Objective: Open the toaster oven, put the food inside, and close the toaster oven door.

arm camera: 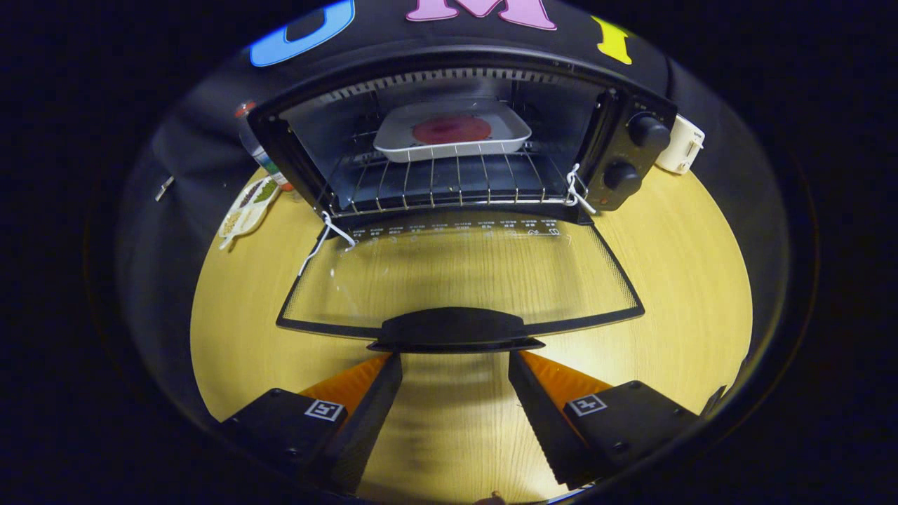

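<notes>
Partly, door handle [454, 330] hides fingers' [379, 393] tips, open.

Tongs [454, 358] agape, seemingly just under handle [454, 330] of lowered oven door [456, 273]

I work in a recording booth that is arranged like a small kitchen corner. A black cloth wall [175, 203] closes the back. In the middle of the frame a toaster oven [463, 140] stands on a round wooden table [673, 280]. At the upper left a bottle [254, 144] stands, and at the upper right a white appliance [679, 145].
</notes>
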### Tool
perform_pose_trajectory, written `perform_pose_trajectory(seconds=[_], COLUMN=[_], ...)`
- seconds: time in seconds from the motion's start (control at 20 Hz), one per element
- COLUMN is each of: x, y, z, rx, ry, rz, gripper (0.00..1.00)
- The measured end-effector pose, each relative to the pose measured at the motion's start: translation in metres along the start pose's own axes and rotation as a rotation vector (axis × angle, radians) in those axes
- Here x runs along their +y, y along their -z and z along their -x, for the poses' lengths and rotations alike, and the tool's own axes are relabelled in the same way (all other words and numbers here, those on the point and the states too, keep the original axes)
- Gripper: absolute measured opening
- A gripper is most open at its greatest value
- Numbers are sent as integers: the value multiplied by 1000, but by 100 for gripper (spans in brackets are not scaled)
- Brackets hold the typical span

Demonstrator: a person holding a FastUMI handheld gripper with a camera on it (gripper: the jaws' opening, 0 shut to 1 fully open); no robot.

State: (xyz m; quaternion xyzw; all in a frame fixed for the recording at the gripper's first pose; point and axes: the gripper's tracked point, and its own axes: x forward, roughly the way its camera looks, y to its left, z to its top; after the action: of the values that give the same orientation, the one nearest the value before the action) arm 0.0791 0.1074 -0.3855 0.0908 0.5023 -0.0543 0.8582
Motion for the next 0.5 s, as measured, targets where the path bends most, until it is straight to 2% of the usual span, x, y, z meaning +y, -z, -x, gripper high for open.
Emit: perform_pose_trajectory(seconds=[0.35, 0.5], x=[11, 9], y=[-43, -77], z=[26, 32], rx=[-85, -144], ry=[-46, -53], rz=[-18, -38], gripper=[99, 99])
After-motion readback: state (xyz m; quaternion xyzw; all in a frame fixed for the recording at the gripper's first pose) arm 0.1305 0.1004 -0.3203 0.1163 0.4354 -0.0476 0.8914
